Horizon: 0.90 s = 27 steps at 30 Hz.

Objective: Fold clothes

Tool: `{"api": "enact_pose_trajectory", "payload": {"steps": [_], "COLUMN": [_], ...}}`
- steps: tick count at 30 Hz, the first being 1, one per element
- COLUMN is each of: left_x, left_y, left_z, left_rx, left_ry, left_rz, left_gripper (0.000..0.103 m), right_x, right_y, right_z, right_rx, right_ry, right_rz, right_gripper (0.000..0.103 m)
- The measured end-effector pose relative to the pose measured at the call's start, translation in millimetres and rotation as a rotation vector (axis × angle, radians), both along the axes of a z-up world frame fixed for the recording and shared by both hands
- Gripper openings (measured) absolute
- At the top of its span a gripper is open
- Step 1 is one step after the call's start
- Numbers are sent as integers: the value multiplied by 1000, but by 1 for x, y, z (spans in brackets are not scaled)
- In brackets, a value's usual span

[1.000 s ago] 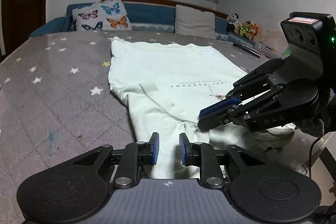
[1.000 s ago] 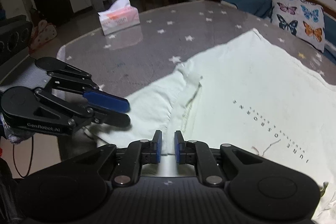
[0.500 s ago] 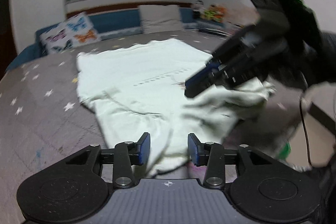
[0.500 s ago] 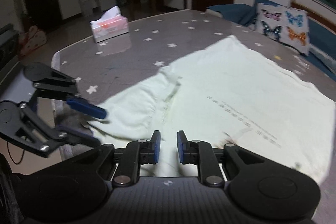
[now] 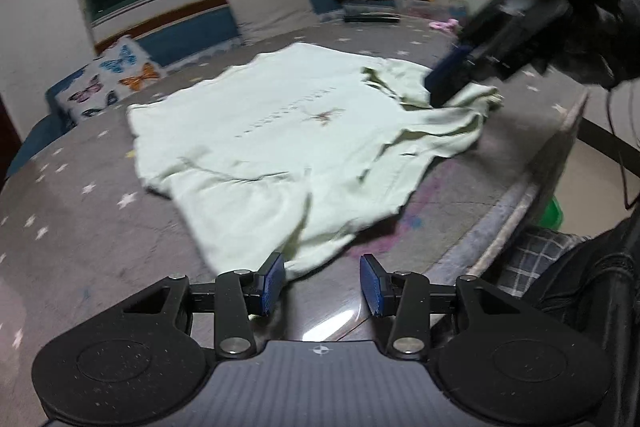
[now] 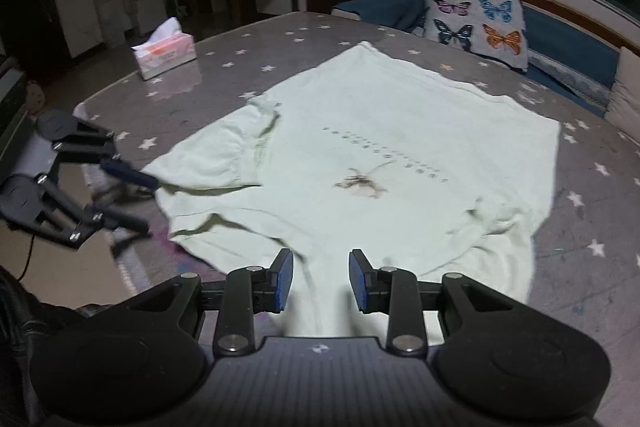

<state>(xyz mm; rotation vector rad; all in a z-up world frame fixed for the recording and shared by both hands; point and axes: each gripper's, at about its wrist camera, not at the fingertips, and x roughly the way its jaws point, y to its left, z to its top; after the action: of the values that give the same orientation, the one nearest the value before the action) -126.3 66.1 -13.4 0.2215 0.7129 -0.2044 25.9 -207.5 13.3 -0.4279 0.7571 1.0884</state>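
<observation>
Here the table (image 6: 248, 39) edge curves through the lower left of the right wrist view and the lower right of the left wrist view, with bare starred surface around the shirt (image 6: 384, 155). A tissue box (image 6: 164, 53) sits upper left, well apart. The shirt lies spread mid-frame. The left gripper (image 5: 322, 285) stands wide, empty, at the shirt's near hem. The right gripper (image 6: 320, 281) stands wide too, cloth between its fingers, unclamped.

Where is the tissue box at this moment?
In the right wrist view, the tissue box stands on the star-patterned table at upper left, beyond the pale T-shirt, apart from its far left corner.
</observation>
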Motion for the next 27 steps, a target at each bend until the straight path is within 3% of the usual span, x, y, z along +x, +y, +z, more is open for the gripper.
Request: {"api": "enact_pose_trajectory", "payload": {"steps": [8,17,21,23,24,25,27], "left_x": [-14,-18,-7,-1,-1,-1,-2], "left_y": [15,24,24,24,25,26,28], "left_z": [4,12,2,-3,-4,-4,-3], "left_rx": [-11,-28,-37,-46,-55,-65,-75], "left_ry": [-26,-76,-34,-10,-8,-6,-11], "left_rz": [123,192,185,181,180,180,184], "left_gripper": [45,45,44,40,33,22,16], "right_x": [-39,-69,-72,-69,-69,-69,-69], "right_y": [42,73,83,88,90,90,89], "right_z": [-10,-20,-23,-28,-31,-32,-33], "right_rx": [13,-7,-19,-41,-52,-57,-62], "right_ry": [51,-56,-86,-88,-90,-94,-97], "right_rz": [234,340,370,376,378,378,384], "right_gripper": [30,29,28,23,12,10,4]}}
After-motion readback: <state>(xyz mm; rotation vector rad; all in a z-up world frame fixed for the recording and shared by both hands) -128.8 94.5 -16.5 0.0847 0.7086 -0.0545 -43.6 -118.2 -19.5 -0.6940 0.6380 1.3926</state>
